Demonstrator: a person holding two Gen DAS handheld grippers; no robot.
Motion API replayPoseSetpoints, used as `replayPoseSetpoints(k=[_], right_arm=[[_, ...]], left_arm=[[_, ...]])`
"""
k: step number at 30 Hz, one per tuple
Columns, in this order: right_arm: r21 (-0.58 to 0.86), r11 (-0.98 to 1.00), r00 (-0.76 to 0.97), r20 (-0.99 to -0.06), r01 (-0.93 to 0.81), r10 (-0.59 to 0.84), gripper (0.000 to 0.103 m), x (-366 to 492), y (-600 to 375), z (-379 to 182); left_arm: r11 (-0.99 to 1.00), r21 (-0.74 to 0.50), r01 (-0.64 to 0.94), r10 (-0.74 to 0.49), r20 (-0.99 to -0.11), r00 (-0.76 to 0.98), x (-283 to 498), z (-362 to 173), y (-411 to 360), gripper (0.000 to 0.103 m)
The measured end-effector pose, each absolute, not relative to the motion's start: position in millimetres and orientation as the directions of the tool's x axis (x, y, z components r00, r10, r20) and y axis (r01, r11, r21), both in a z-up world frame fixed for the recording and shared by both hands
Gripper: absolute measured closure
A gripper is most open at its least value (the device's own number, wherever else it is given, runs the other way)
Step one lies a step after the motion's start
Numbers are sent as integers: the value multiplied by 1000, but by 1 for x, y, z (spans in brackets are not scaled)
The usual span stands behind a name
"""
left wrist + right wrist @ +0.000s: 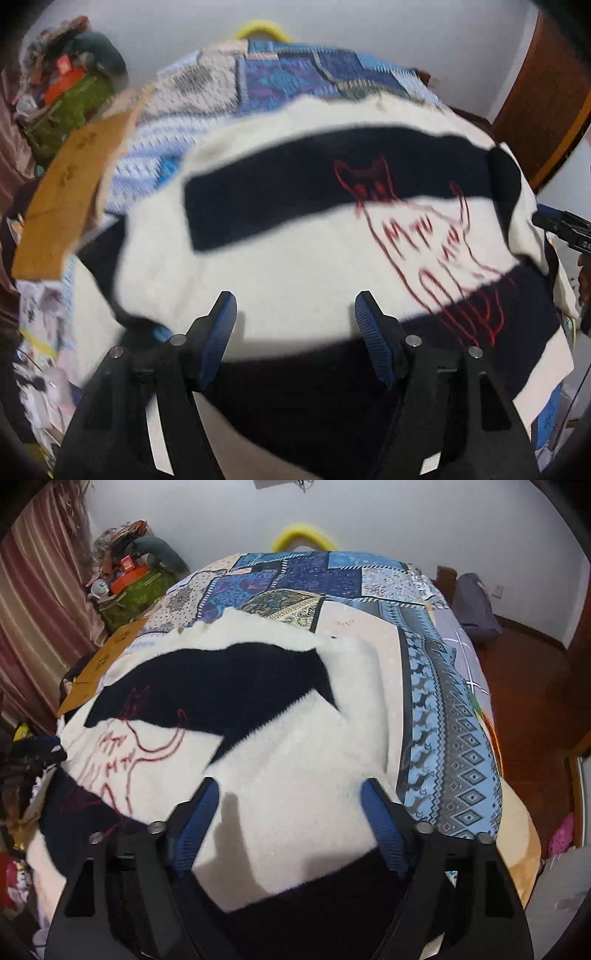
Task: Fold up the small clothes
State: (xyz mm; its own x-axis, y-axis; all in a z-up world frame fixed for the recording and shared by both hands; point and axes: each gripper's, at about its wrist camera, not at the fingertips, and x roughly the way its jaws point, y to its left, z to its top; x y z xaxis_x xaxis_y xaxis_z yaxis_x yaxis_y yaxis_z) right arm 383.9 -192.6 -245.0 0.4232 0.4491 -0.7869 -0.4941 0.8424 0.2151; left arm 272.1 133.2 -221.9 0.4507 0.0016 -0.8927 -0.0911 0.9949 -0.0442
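A fuzzy white sweater (pixel 295 258) with broad black bands and a red outline drawing of a cat (pixel 424 236) lies spread on the patchwork bed cover (pixel 295 70). My left gripper (pixel 295 310) hovers over its white middle band, open, with nothing pinched between the blue pads. In the right wrist view the same sweater (pixel 295 775) fills the near part of the bed. My right gripper (pixel 291 794) stands open above the sweater's right white part, near its edge. The right gripper's black tip (pixel 565 229) shows at the right edge of the left wrist view.
A brown cardboard sheet (pixel 62 206) lies at the bed's left edge. Behind it stands a green box piled with clutter (pixel 129 579). A yellow ring (pixel 303 535) peeks over the far end. Right of the bed are wooden floor (pixel 535 686) and a grey bag (pixel 476 605). A curtain (pixel 37 590) hangs left.
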Motion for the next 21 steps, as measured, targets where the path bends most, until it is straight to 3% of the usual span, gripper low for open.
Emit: replayPoseSetpoints(k=[1,2,4,8,10,12,15,16,17,18,19,21], right_arm=[[207,846,431,-786,-492,444,56,383,-193,-248],[200,851,436,-788,-486,434,76,383,-193,-252],[211,853,421,-797,-477,433,100,383,-199,-258],[228,857,444,-777,-462,447,102,377,-226,-251],[207,864,455,-781,-459,429,102,373,-239,-250],[189,880,468,-787,-436,402,101,371,-253,-250],[263,880,488,-751,-396,445,98,372,-272,-244],[297,875,484,-742,-383,464,84,375,-275,-242],[315,872,479,-739,-375,473,56,378,-275,-242],[333,869,476,-735,-366,483,41,382,-275,-242],[344,866,480,-727,-364,491,32,385,-272,-243],[333,860,478,-725,-388,496,32,390,-261,-246]], left_arm=[[993,-67,-97,-18,-898,440,272,-228,131,37],[991,-83,-105,-30,-902,431,271,-234,130,37],[987,-93,-134,-26,-901,434,269,-241,129,32],[979,-128,-160,-46,-898,437,268,-244,136,29],[975,-133,-179,-43,-898,437,267,-247,140,20],[972,-136,-190,-39,-896,443,265,-249,141,17],[971,-127,-201,-24,-892,451,263,-250,139,15],[972,-117,-204,-12,-891,454,263,-249,138,14],[972,-112,-204,-7,-890,456,263,-249,138,14],[973,-105,-205,0,-889,457,263,-249,137,14],[974,-98,-205,7,-889,458,263,-249,136,14],[975,-89,-205,16,-887,461,262,-249,135,13]])
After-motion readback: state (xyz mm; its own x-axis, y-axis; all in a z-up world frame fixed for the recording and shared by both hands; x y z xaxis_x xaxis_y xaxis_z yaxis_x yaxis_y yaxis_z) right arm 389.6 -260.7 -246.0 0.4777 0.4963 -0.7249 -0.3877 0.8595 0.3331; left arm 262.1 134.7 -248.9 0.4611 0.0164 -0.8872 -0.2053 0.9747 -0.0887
